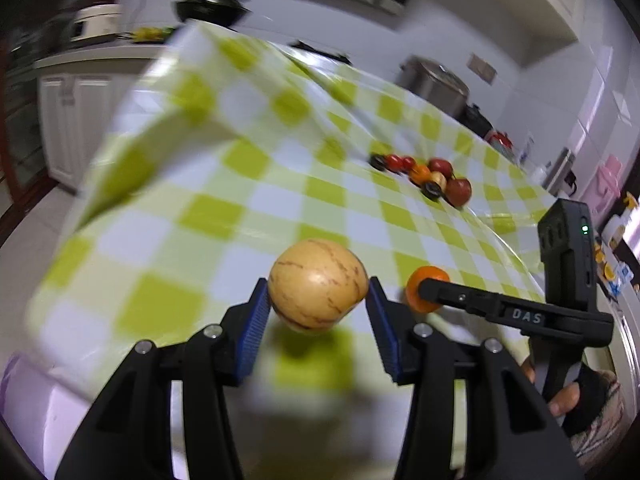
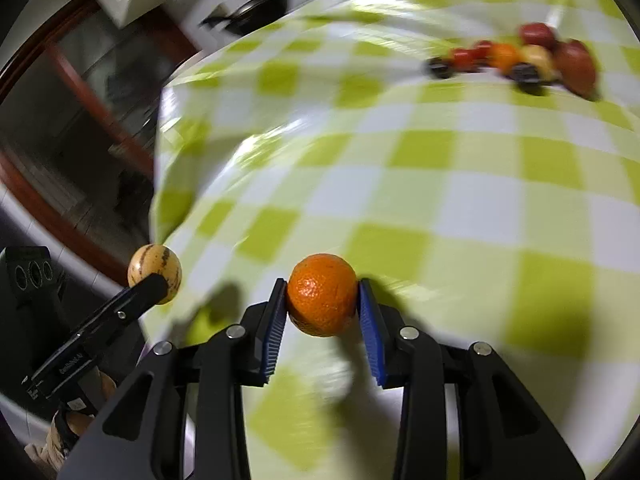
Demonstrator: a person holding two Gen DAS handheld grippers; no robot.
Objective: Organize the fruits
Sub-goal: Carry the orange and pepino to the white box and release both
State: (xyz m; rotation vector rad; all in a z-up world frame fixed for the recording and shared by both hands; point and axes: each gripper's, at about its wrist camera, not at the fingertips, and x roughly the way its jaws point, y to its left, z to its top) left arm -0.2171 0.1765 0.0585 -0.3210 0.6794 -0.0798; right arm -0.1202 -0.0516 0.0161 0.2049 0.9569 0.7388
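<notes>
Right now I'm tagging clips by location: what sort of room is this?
Most likely a home kitchen: a black wok and steel pot sit on counters behind a table with a green-checked cloth.

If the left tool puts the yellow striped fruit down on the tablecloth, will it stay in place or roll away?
The yellow striped fruit looks nearly round and smooth, so it would probably roll once released. Its glossy skin suggests it may slip between the left tool pads. The tablecloth shows ridges and folds, which might stop it, though this is uncertain.

Cloth (image 1: 280, 184) green/white check; melon (image 1: 318, 285) tan w/ brown streaks; mandarin (image 2: 322, 294) orange; claw pads (image 2: 370, 322) blue.
</notes>
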